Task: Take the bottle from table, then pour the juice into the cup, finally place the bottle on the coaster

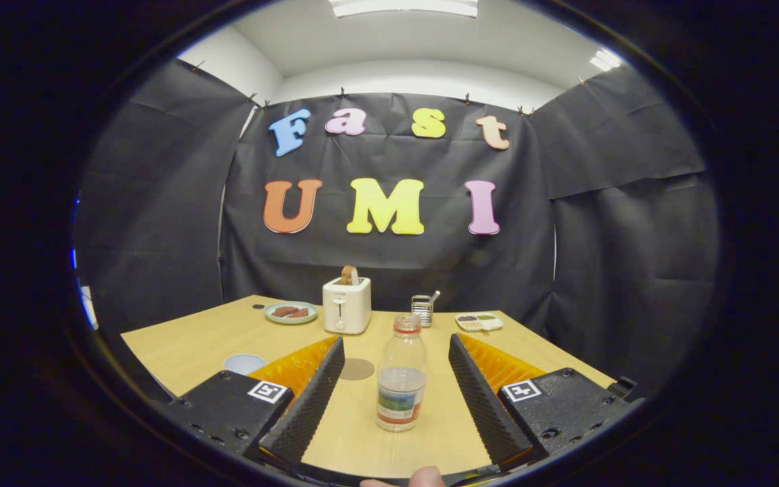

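Clear plastic, red-capped, the bottle (401, 379) stands upright on the wooden table (186, 345), right between the fingers of the gripper (396, 348), and neither finger is touching it yet. The tongs gape wide, holding nothing, with table showing on both sides of the bottle.

So this looks like the take, just before the squeeze. To do it well, I'd say close evenly on the body around the label, keeping the bottle centred so one finger doesn't knock it over first. There's liquid in the lower part, so a firm, level hold matters before any lift.

The tool is held low and roughly level, pointing straight across the table. A fingertip (425, 477) of the person shows at the very back, behind the fingers.

Just beyond the left finger lies the round brown coaster (356, 368), flat on the table. Beside that finger's outer edge sits the pale blue cup (244, 363), partly hidden. Further back: a white toaster (346, 304), a plate (291, 312).
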`<state>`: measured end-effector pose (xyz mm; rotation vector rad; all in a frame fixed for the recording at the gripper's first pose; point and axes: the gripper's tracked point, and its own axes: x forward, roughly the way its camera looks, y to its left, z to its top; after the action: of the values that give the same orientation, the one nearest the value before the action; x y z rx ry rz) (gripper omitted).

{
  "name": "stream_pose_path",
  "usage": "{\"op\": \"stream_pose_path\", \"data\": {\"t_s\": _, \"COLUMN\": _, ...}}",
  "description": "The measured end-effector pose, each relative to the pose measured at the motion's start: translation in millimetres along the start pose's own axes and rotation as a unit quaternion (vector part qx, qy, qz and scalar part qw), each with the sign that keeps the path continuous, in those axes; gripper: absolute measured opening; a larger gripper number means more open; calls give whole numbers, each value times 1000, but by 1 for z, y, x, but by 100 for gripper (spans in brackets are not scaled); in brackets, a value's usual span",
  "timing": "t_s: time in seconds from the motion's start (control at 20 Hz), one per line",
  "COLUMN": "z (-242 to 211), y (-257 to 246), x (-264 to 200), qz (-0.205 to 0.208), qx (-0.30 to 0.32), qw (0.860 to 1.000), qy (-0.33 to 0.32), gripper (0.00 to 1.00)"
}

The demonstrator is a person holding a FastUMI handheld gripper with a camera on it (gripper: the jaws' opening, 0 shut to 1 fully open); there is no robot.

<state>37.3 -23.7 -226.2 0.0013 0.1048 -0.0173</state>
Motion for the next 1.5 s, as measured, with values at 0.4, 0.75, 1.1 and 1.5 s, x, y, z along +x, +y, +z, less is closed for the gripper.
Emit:
{"op": "stream_pose_path", "data": {"t_s": 0.4, "z": -76, "y": -12, "x": 56, "qz": -20, "qx": 9, "qw": 998, "qy": 56, "gripper": 100}}
{"op": "stream_pose_path", "data": {"t_s": 0.75, "z": -108, "y": -7, "x": 94, "qz": -12, "qx": 68, "qw": 992, "qy": 103, "gripper": 100}}
{"op": "stream_pose_path", "data": {"t_s": 1.1, "z": -110, "y": -3, "x": 102, "qz": -15, "qx": 94, "qw": 988, "qy": 120, "gripper": 83}}
{"op": "stream_pose_path", "data": {"t_s": 1.5, "z": -72, "y": 26, "x": 98, "qz": 14, "qx": -38, "qw": 993, "qy": 112, "gripper": 76}}
